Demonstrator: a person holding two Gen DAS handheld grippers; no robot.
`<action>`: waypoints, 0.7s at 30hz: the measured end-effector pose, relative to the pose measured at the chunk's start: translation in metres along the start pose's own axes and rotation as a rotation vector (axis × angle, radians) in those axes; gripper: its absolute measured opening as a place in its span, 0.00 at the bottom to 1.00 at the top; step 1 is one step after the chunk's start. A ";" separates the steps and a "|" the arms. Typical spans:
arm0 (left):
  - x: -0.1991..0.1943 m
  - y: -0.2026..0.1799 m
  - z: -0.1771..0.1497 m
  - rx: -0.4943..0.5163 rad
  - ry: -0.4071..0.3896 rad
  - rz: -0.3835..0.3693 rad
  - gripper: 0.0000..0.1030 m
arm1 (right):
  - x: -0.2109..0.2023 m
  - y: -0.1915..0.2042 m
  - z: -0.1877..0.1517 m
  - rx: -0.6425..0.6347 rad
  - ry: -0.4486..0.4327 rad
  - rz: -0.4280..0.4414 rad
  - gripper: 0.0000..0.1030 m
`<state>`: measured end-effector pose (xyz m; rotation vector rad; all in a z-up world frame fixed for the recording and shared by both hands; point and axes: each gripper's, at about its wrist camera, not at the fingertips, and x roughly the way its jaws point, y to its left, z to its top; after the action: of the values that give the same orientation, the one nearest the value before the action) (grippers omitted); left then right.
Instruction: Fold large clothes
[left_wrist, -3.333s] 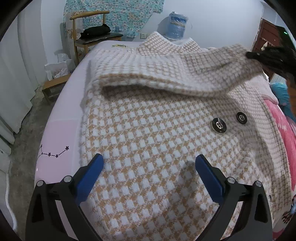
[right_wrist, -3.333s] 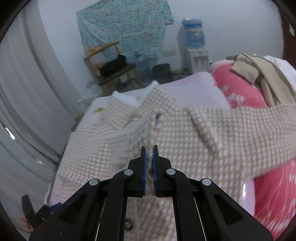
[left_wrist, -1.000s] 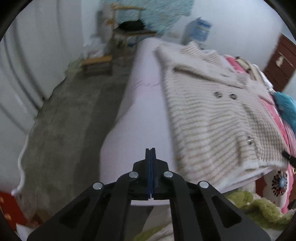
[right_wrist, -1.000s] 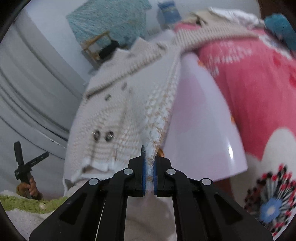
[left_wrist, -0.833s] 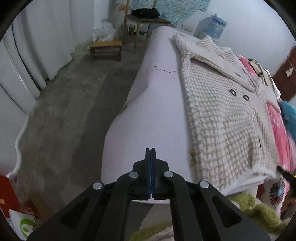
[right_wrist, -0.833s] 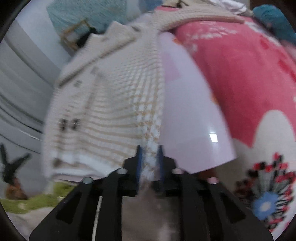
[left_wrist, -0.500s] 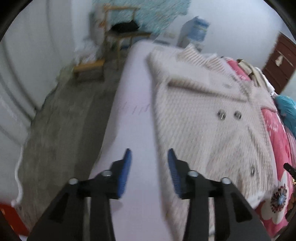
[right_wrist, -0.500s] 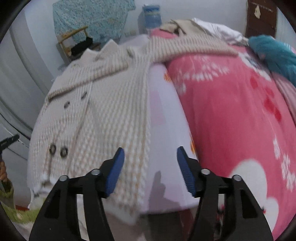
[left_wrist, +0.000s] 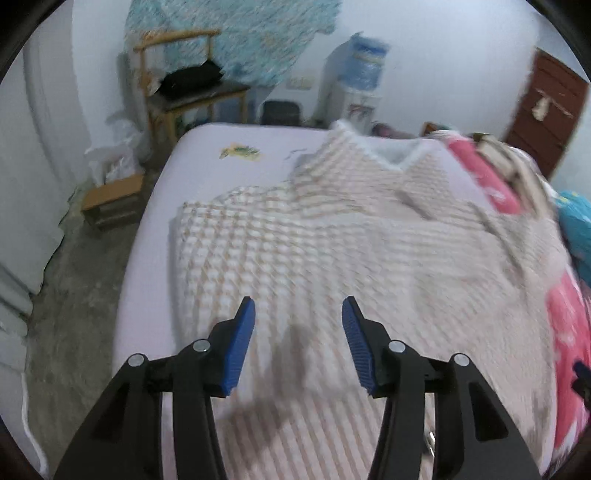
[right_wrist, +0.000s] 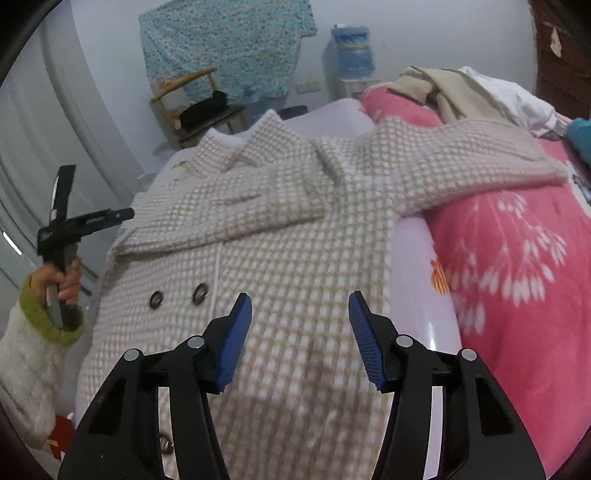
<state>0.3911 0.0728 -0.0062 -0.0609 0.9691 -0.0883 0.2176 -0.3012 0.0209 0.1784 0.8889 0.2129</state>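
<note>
Above the checked coat (right_wrist: 280, 236) spread flat on the lilac bed (right_wrist: 417, 266), we hold both the left gripper (left_wrist: 297, 314) and right gripper (right_wrist: 300, 306) spread wide, seemingly clear of the blurred fabric, gripping nothing.

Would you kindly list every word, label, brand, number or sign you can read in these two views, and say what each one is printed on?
No text can be read in either view.
Water dispenser bottle: any label is too blurred to read.
Lilac bedsheet: a small yellow-green print, a picture and no legible words.
Checked coat: dark buttons, no marking legible.
</note>
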 end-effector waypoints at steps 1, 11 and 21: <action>0.011 0.002 0.003 -0.003 0.018 0.020 0.47 | 0.005 -0.003 0.004 0.006 0.007 -0.002 0.50; 0.041 0.009 -0.008 0.028 0.043 0.070 0.48 | 0.000 -0.137 0.073 0.280 -0.108 -0.039 0.68; 0.043 0.007 -0.009 0.018 0.033 0.069 0.51 | 0.027 -0.354 0.107 0.866 -0.200 -0.150 0.53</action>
<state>0.4077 0.0755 -0.0471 -0.0091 1.0027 -0.0349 0.3565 -0.6427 -0.0184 0.9174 0.7432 -0.3410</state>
